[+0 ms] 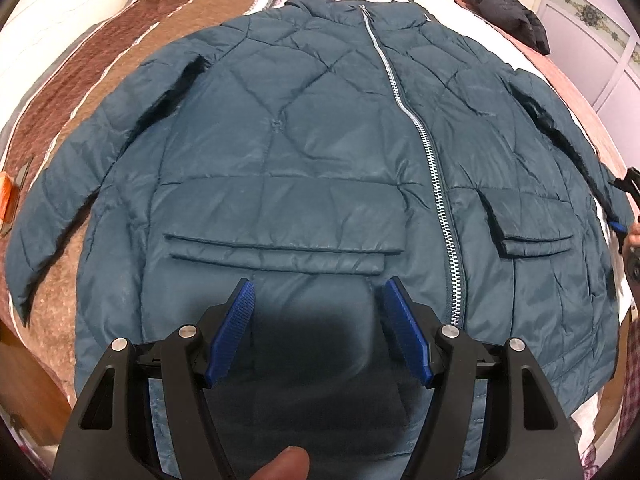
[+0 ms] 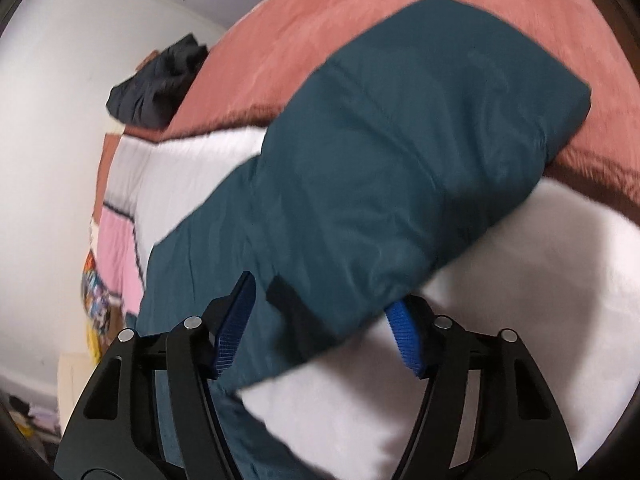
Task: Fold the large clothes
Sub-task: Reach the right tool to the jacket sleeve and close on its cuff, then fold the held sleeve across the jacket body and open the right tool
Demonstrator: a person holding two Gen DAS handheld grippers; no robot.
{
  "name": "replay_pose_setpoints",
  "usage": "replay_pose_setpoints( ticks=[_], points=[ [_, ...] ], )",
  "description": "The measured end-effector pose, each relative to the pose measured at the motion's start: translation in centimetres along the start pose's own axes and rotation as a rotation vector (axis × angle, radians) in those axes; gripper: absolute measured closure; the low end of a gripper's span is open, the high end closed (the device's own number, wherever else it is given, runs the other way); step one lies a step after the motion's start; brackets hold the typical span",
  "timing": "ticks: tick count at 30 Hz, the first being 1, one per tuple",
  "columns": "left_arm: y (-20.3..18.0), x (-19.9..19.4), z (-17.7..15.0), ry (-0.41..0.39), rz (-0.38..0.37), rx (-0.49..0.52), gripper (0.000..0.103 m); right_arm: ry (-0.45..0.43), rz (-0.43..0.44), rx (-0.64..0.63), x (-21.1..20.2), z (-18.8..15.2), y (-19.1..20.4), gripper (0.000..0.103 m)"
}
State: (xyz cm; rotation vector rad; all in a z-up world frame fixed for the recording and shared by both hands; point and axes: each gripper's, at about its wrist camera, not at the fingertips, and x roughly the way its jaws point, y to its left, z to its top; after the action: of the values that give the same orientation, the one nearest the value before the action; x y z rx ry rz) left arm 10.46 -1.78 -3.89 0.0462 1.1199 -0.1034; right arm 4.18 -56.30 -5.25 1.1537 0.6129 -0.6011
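- Left gripper [image 1: 316, 286]: I see both blue pads [image 1: 234, 330] spread wide, nothing pinched. It hangs over the lower front of the jacket, just below the big pocket flap.
- One fingertip [image 1: 286, 462] of the person shows at the bottom edge of the left view.
- Right gripper [image 2: 324, 292]: jaws part-way in, sleeve [image 2: 360, 168] end lying between them. Left pad sits against the fabric; right pad is half hidden under the cuff. Frame is blurred, so I can't tell whether it's clamped.
- Jacket [image 1: 304, 152]: one, teal, quilted, spread flat and face up on the bed, collar at the far end. One zip [image 1: 430, 152] closed down the front. Two pocket flaps [image 1: 280, 244]. Two sleeves, each lying out to its side.
- Bedcover [image 1: 100, 64]: brown, white and pink bands under the jacket.
- Far end: one dark garment [image 1: 502, 2] bunched at the bed's far corner, well apart from the jacket.
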Motion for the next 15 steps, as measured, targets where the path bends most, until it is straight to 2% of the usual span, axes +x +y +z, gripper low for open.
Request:
replay_pose_setpoints(
  ticks=[1,2,4,9,15],
  points=[
    [0.0,0.1,0.0,0.001,0.0,0.001,0.036,-0.025,-0.017,-0.026,-0.1,0.2,0.3,0.065],
    [0.0,0.1,0.1,0.001,0.001,0.001,0.036,-0.042,-0.03,-0.046,-0.1,0.4,0.7,0.071],
    [0.2,0.2,0.2,0.001,0.0,-0.002,0.036,-0.086,-0.033,-0.094,-0.9,0.9,1.3,0.09],
    [0.6,0.2,0.4,-0.005,-0.006,-0.015,0.036,-0.204,-0.013,-0.275,-3.4,1.3,6.0,0.095],
    [1.6,-0.2,0.3,-0.025,-0.022,-0.042,0.036,-0.278,0.116,-0.515,-6.6,-0.2,14.2,0.096]
  ],
)
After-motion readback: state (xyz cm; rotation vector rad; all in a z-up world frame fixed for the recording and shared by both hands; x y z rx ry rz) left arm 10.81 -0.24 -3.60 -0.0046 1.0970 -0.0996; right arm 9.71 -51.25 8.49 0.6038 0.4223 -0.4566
